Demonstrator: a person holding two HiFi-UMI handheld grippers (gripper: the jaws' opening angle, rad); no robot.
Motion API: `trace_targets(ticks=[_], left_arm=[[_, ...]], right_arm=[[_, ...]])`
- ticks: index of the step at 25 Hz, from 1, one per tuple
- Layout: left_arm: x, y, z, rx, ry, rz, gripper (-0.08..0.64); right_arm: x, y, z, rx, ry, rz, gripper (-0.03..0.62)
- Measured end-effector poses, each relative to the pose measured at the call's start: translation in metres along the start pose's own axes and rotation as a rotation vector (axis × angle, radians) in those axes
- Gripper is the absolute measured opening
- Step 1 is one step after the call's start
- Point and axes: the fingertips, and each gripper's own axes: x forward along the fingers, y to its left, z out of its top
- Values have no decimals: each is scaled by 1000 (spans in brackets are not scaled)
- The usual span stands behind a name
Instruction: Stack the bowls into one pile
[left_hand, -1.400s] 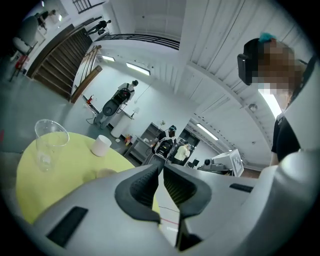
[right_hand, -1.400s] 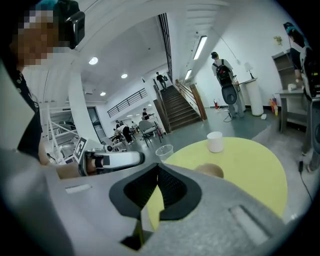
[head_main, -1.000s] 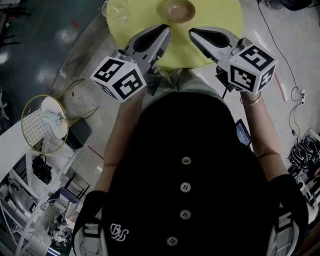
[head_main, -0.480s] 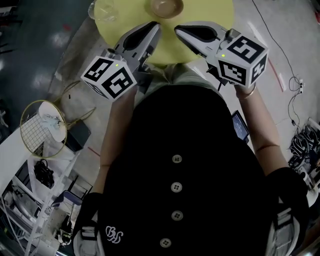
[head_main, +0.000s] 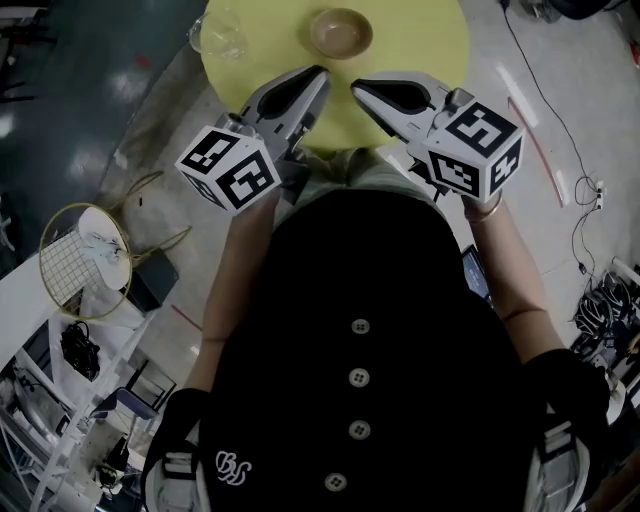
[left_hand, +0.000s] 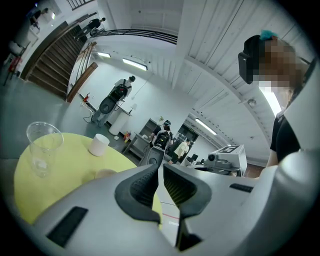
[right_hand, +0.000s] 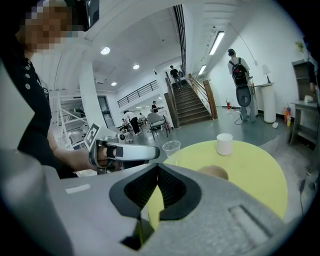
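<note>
One brown bowl (head_main: 341, 33) sits on the round yellow table (head_main: 430, 40), toward its far side. No other bowl shows. My left gripper (head_main: 318, 75) and right gripper (head_main: 360, 88) hover side by side over the table's near edge, tips pointing toward the bowl and well short of it. Both are shut with nothing between the jaws. In the left gripper view the left gripper (left_hand: 160, 167) hides most of the bowl (left_hand: 105, 173). In the right gripper view the bowl (right_hand: 214, 172) peeks over the right gripper (right_hand: 158, 167).
A clear plastic cup (head_main: 220, 35) stands left of the bowl, and a white cup (right_hand: 224, 143) stands farther back on the table. A racket (head_main: 85, 255) lies on the floor to the left, cables (head_main: 610, 300) to the right. People stand far off in the hall.
The head view has shifted a little. Both grippers stay shut over the table's near edge, and the bowl has not moved.
</note>
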Motion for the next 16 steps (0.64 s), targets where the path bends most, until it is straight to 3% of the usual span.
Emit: trace_targets(ticks=[11,16], left_arm=[[-4,-5,2,0,-23,29,41],[3,0,-12,6,13,57,41]], right_arm=[[-6,3,-3,15,-16,-14,5],[-9,-1,-16,54,-2,-5,5]])
